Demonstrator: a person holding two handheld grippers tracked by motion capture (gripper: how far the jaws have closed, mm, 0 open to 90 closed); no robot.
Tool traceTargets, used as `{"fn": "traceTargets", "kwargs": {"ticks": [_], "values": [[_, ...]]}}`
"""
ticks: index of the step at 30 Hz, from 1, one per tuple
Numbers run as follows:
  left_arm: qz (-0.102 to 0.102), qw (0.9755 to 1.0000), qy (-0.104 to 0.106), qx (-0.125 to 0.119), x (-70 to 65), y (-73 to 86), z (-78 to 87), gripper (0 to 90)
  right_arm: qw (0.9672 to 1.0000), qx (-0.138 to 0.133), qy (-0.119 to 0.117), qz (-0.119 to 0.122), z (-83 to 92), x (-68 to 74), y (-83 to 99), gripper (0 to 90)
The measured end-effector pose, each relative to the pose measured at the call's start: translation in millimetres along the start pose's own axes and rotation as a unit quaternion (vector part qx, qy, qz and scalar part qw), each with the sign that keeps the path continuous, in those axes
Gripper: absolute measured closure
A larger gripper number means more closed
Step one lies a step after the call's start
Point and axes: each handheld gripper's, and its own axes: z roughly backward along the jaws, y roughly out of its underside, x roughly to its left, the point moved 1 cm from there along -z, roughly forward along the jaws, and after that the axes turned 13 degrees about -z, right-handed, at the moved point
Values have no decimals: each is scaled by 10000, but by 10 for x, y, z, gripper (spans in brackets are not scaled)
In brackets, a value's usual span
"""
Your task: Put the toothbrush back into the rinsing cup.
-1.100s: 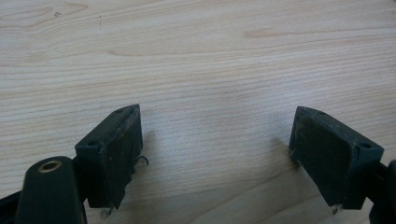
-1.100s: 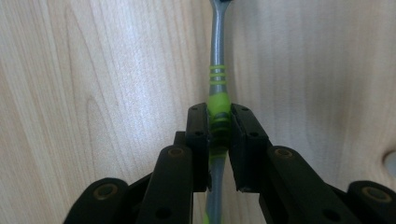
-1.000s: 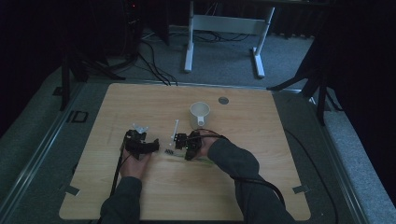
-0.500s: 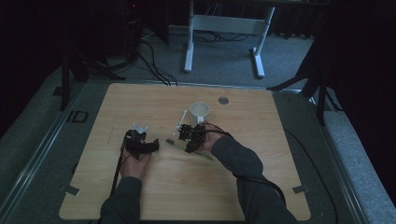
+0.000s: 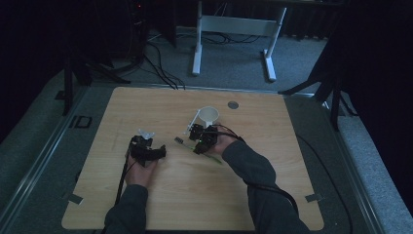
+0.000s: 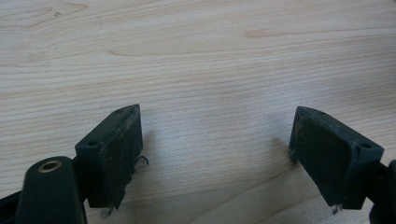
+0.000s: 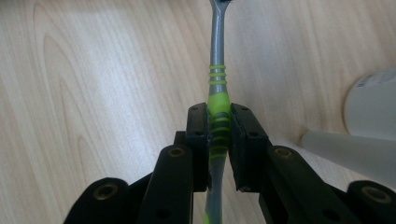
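The right gripper [image 5: 196, 138] sits near the middle of the wooden table [image 5: 272, 185], just in front of a white cup [image 5: 209, 116], while the left gripper [image 5: 146, 151] rests well apart toward the person's left. In the right gripper view the jaws are closed tight on a toothbrush [image 7: 218, 88], pinching its green ribbed grip so that the grey neck runs straight out ahead, in line with the jaws; its head runs past the frame edge there. From above, the toothbrush lies slantwise across the gripper, dark head [image 5: 179, 140] toward the left gripper and green tail toward the person's right forearm. The cup stands just beyond and to the right of the held brush, so a likely drop into it means swinging the long axis toward the rim. The left gripper [image 6: 215, 154] is nearer nothing useful: its jaws gape wide over bare wood, holding nothing.
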Motion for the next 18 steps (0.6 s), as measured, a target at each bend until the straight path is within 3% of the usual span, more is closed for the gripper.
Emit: {"fn": "traceTargets", "kwargs": {"ticks": [18], "values": [[1,10000,2,6,0,0,1,178,9959,-713,108,-539,114,-156,35,789]]}}
